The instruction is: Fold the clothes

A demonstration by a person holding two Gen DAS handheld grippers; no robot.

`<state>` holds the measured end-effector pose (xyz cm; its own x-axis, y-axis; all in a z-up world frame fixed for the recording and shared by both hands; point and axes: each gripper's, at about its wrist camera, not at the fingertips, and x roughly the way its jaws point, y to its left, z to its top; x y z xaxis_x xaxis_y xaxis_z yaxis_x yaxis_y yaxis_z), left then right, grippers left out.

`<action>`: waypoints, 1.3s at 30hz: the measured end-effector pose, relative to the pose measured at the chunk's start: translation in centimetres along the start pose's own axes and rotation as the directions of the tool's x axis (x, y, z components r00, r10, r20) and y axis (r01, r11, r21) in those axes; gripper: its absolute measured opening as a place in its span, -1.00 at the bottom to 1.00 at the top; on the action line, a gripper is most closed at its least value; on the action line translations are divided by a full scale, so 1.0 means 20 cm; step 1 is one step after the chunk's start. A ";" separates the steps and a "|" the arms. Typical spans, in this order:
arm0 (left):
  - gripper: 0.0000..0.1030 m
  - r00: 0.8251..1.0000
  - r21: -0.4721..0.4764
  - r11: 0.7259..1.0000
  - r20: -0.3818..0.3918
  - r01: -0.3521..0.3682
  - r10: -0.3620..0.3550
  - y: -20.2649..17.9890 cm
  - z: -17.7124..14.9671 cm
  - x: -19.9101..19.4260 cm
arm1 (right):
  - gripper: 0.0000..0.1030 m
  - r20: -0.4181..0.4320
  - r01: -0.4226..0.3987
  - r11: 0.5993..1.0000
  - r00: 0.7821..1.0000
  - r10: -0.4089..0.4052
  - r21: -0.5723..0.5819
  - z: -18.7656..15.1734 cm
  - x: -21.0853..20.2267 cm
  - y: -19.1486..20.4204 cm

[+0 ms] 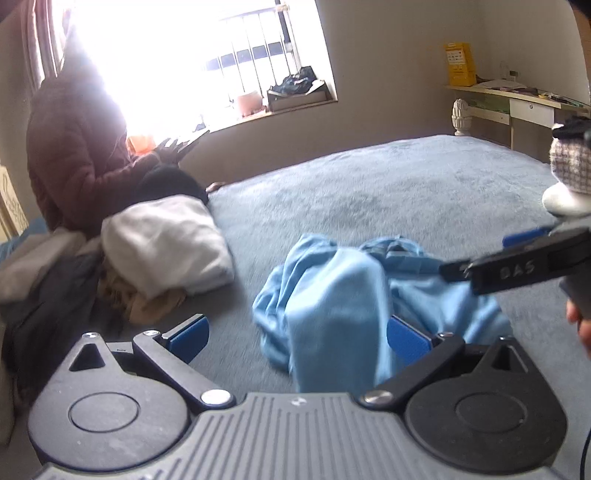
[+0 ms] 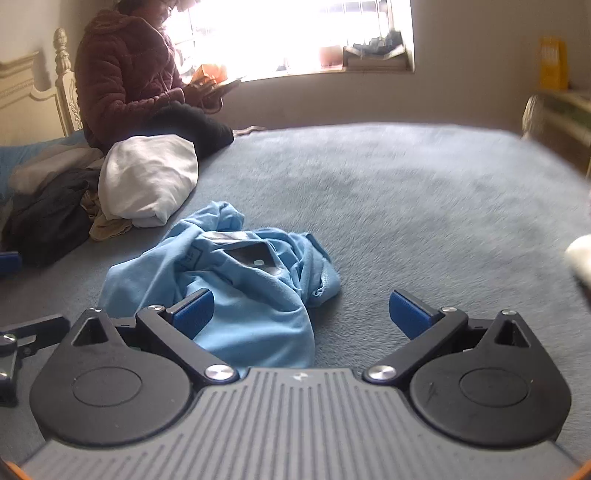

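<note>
The light blue shirt [image 2: 236, 280] lay crumpled on the grey bed cover [image 2: 424, 206], open cover beyond it. Both the left gripper [image 1: 297, 332] and right gripper [image 2: 301, 314] gaped empty near the shirt; a clothes pile [image 2: 110, 192] sat beside it, under the window [image 2: 295, 33].

Shirt [image 2: 225, 280]: crumpled on the bed [image 2: 424, 206], ahead of both pairs of jaws, partly between the left ones.
Clothes pile [image 2: 122, 192]: set on the bed, ahead-left of the jaws, beyond the shirt.
Seated person [image 2: 125, 74]: placed behind the pile.
Window [image 2: 295, 33]: behind the bed.
</note>
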<state>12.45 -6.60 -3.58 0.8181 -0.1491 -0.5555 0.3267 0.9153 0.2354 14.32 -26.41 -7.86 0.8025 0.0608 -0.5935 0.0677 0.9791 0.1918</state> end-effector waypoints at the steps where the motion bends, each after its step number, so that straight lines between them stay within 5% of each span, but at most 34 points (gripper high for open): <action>1: 0.99 1.000 -0.012 1.000 0.002 -0.005 0.005 -0.03 0.01 0.04 | 0.96 -0.028 -0.020 0.999 0.999 0.021 0.037 0.00 0.05 -0.03; 5: 0.92 0.999 -0.074 0.997 -0.046 0.020 -0.023 -0.12 -0.03 0.14 | 0.94 -0.134 -0.078 0.979 0.985 0.105 0.191 -0.06 0.19 -0.09; 8: 0.66 0.995 -0.030 0.999 -0.090 0.033 -0.035 -0.18 -0.07 0.20 | 0.78 -0.153 -0.114 0.970 0.977 0.149 0.217 -0.10 0.22 -0.08; 12: 0.17 0.993 -0.056 0.995 -0.081 0.080 -0.084 -0.16 -0.12 0.19 | -0.18 -0.143 -0.249 0.943 0.948 0.284 0.221 -0.11 0.17 -0.06; 16: -0.67 0.989 -0.062 0.993 -0.108 0.097 -0.104 -0.13 -0.15 0.14 | -0.63 -0.095 -0.338 0.926 0.930 0.356 0.168 -0.13 0.07 -0.02; 18: -0.84 0.984 -0.054 0.992 -0.135 0.111 -0.118 -0.11 -0.16 0.10 | -0.76 -0.078 -0.366 0.917 0.921 0.381 0.159 -0.14 0.01 -0.01; 21: -0.90 0.979 -0.061 0.985 -0.121 0.159 -0.165 -0.04 -0.17 -0.03 | -0.80 -0.084 -0.377 0.909 0.915 0.396 0.178 -0.15 -0.07 0.00; 26: -0.90 0.958 -0.104 0.965 -0.134 0.240 -0.253 0.08 -0.25 -0.28 | -0.82 -0.137 -0.441 0.873 0.871 0.472 0.207 -0.22 -0.28 0.07; 31: -0.90 0.927 -0.110 0.951 -0.216 0.288 -0.306 0.18 -0.45 -0.48 | -0.82 -0.255 -0.512 0.833 0.794 0.552 0.212 -0.40 -0.45 0.24; 36: -0.89 0.874 -0.108 0.940 -0.345 0.324 -0.341 0.21 -0.68 -0.58 | -0.81 -0.409 -0.614 0.778 0.681 0.607 0.134 -0.58 -0.57 0.45; 39: -0.62 0.873 -0.068 0.942 -0.359 0.329 -0.331 0.22 -0.74 -0.62 | -0.70 -0.503 -0.634 0.773 0.668 0.549 0.003 -0.65 -0.66 0.56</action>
<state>-3.28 4.90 -7.41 0.4357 -0.2987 -0.8491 0.5445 0.8386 -0.0156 -3.09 -13.74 -8.03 0.2752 0.6759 -0.6837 -0.4544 0.7182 0.5270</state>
